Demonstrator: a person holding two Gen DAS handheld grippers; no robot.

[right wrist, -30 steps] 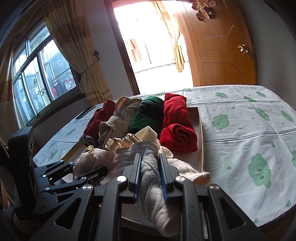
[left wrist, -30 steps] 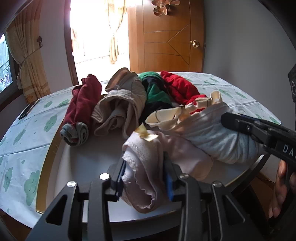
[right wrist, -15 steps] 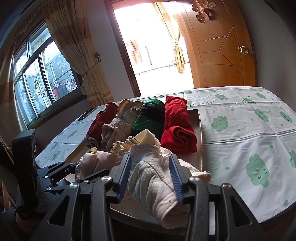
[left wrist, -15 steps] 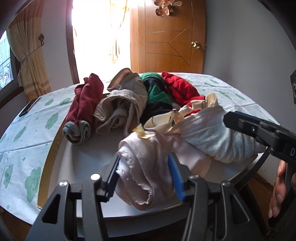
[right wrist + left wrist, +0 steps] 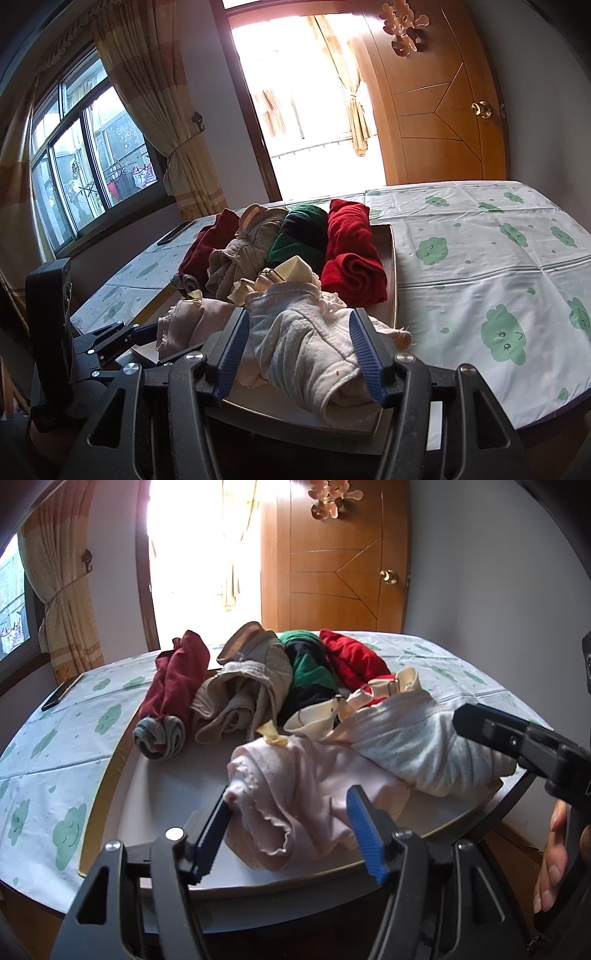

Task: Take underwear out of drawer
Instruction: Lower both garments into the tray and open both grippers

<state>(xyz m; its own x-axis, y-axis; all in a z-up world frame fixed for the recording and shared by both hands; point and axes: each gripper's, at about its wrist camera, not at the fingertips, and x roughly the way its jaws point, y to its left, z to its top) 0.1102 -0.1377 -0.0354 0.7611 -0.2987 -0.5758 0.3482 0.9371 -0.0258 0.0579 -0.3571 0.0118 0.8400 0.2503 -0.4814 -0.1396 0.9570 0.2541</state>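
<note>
Left gripper [image 5: 290,825] first: through its wrist view I see both blue pads spread wide, with the pale pink underwear [image 5: 295,801] lying slack between them, its scalloped edge drooping over the near rim of the drawer [image 5: 155,786]. Neither pad visibly presses the cloth, so I read this hand as gripping nothing. Beyond it, rolled pieces line the far side of the drawer: a maroon roll [image 5: 171,698], a beige bundle [image 5: 247,686], a green and black roll [image 5: 308,675] and a red roll [image 5: 352,661], with a cream bra [image 5: 354,705] tangled against a white dotted garment [image 5: 424,746]. From the right wrist view, my right gripper [image 5: 299,350] also stands apart, its pads on either side of that white dotted garment [image 5: 306,354], which hangs over the drawer's front edge [image 5: 391,258] onto the cloud-print tablecloth [image 5: 480,277]. The pink piece [image 5: 184,325] lies just beside it, to the left. My worry is that both garments sit half over the rim with nothing clamped on them, so a nudge from either tool could slide them to the floor. Closing too shallow would catch only a frill or a single layer, and the fabric could slip free on the lift. The bra straps touch the white garment, so pulling that one might drag the bra out too.
</note>
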